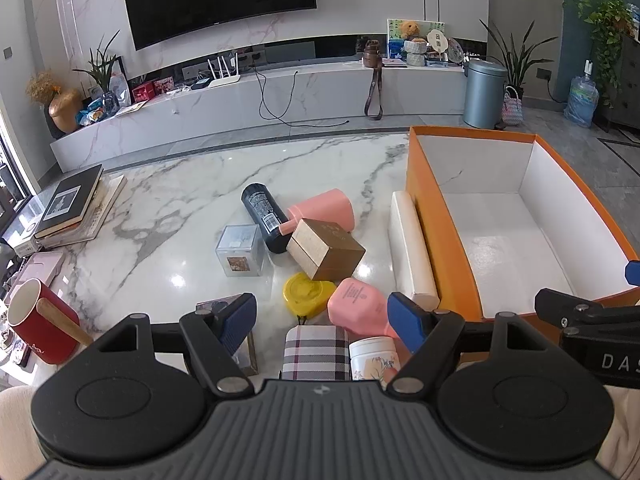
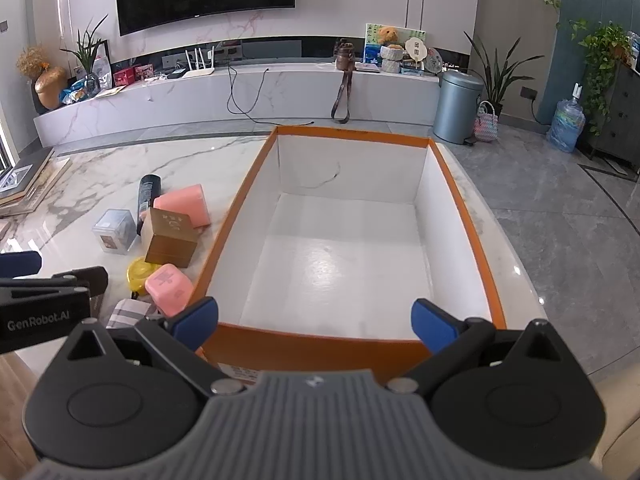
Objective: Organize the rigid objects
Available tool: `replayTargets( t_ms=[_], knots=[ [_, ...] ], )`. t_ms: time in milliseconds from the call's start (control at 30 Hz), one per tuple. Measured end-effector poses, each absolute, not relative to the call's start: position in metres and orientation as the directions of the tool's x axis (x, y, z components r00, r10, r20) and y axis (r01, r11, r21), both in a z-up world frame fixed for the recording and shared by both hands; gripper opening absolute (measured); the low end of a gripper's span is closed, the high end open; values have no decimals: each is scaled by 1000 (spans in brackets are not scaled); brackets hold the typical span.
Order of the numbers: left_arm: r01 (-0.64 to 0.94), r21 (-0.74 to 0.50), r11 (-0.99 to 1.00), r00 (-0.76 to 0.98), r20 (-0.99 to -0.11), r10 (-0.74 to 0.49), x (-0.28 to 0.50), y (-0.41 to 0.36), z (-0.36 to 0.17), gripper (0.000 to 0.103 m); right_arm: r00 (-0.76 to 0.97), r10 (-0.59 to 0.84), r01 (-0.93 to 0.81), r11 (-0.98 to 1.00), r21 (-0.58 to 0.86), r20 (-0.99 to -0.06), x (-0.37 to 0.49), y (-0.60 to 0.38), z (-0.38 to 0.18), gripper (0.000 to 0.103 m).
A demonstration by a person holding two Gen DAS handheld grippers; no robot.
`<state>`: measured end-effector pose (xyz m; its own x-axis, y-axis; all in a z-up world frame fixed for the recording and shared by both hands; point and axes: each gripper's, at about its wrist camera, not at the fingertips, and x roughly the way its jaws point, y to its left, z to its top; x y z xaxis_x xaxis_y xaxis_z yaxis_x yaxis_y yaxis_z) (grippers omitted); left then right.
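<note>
Clutter lies on the marble table (image 1: 168, 208) left of the orange box (image 2: 472, 216): a black bottle (image 1: 262, 216), a pink container (image 1: 324, 208), a gold box (image 1: 326, 250), a clear cube (image 1: 240, 250), a yellow lid (image 1: 306, 292) and a pink bottle (image 1: 358, 306). The left tool (image 1: 322, 318) hangs spread wide above them, gripping nothing. The right tool (image 2: 316, 322) is likewise released over the box's near rim.

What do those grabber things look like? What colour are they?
The left gripper and right gripper look alike: blue fingers on black arms with silver bolts, two round black discs, and a ribbed grey body. White letters on their sides read "GenRobot.AI" and "DAS". No cables show. A cream sleeve shows at the picture edges.
</note>
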<state>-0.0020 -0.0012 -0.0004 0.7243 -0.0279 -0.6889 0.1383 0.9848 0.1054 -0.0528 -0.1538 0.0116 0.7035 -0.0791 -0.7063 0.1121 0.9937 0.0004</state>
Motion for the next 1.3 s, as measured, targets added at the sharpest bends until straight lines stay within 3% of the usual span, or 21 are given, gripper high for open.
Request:
replayTargets(
  t_ms=[1300],
  knots=[
    [151, 95, 984, 710, -703, -41, -1, 0, -6, 88, 697, -77, 101, 995, -8, -713, -54, -152, 13, 101]
  ],
)
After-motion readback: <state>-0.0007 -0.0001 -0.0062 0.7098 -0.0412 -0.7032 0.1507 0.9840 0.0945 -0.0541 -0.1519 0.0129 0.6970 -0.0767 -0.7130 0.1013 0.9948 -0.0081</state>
